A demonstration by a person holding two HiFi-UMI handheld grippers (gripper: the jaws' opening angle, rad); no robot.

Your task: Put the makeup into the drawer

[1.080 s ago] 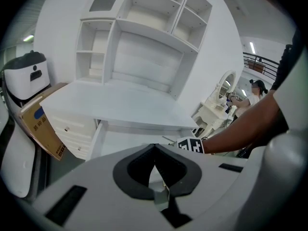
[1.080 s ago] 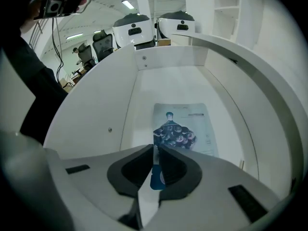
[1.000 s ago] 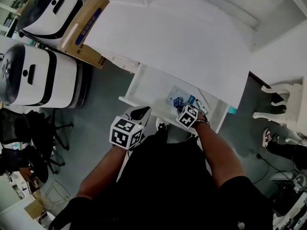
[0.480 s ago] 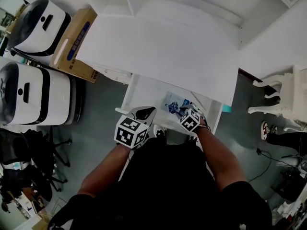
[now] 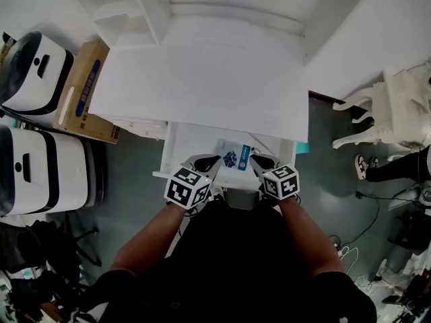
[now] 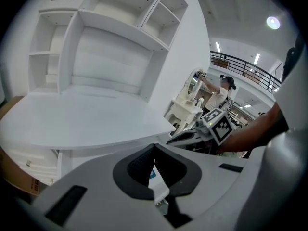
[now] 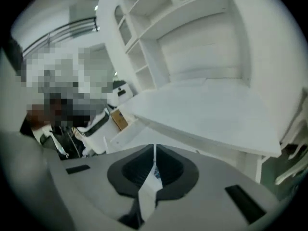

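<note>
Currently the makeup, a flat blue-and-white pack, lies inside the open drawer, which stands out from under the front edge of the desk. The pack rests about midway between the drawer's side walls.

I hold the left gripper over the drawer's front rim, just left of the pack, with its jaws drawn together and nothing clamped. The right gripper sits just right of the pack. Its jaws have just been closing to a thin slit and are also empty; the pack shows through that slit only as background.

By my reading the placing is done and the drawer is not yet shut. Hazards from here:

- (a) A push from one gripper alone, off the rim's centre, could skew the drawer and jam it.
- (b) A tip dipped too low could catch the pack's edge and drag it over the front rim.
- (c) A hard shove could send the light pack sliding to the back wall.
- (d) The overhanging desk edge could strike a gripper that follows the drawer in.
</note>
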